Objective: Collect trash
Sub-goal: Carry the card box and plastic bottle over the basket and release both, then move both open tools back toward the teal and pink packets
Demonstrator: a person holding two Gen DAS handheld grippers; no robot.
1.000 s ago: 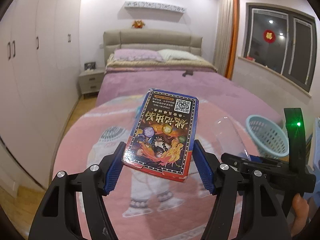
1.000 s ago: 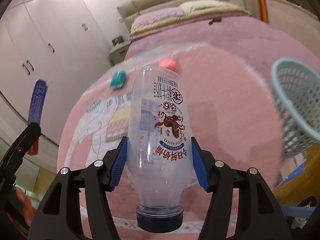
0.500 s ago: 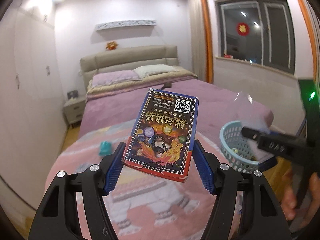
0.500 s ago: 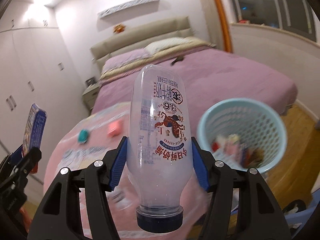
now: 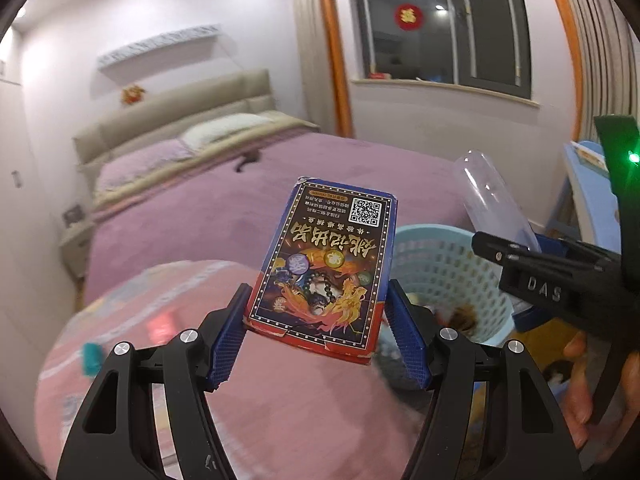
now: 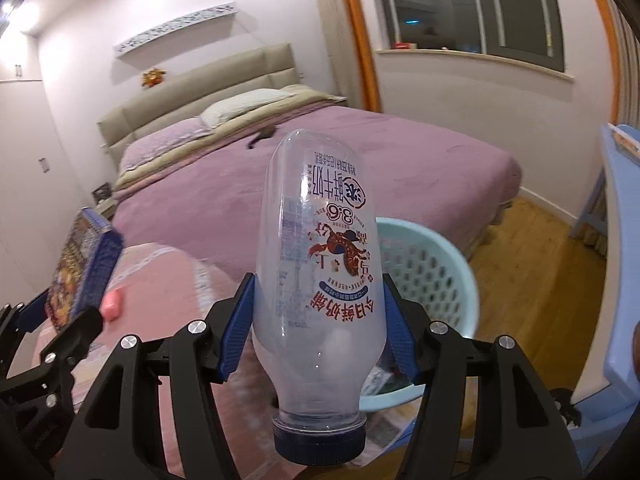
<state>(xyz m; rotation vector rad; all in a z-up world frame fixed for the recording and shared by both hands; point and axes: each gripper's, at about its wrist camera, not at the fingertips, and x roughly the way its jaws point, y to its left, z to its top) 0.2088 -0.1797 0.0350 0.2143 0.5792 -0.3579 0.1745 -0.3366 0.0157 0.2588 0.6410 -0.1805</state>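
Note:
My left gripper (image 5: 318,326) is shut on a blue printed card box (image 5: 326,264) and holds it in the air over the bed's foot. My right gripper (image 6: 318,322) is shut on an empty clear plastic milk bottle (image 6: 320,272), cap toward the camera. A light-blue plastic basket (image 5: 448,276) with trash inside stands just beyond and right of the box; in the right wrist view the basket (image 6: 432,276) is behind the bottle. The bottle (image 5: 494,200) and right gripper also show at the right of the left wrist view; the box (image 6: 86,260) shows at the left of the right wrist view.
A pink blanket (image 5: 168,332) on the purple bed (image 6: 320,176) carries a small teal item (image 5: 91,356) and a pink item (image 6: 112,304). A blue chair (image 6: 624,264) stands at the right on the wooden floor (image 6: 532,264). White wardrobes line the left wall.
Both grippers have swung right and forward with their loads; the basket has come from the far right to just behind the box and the bottle.

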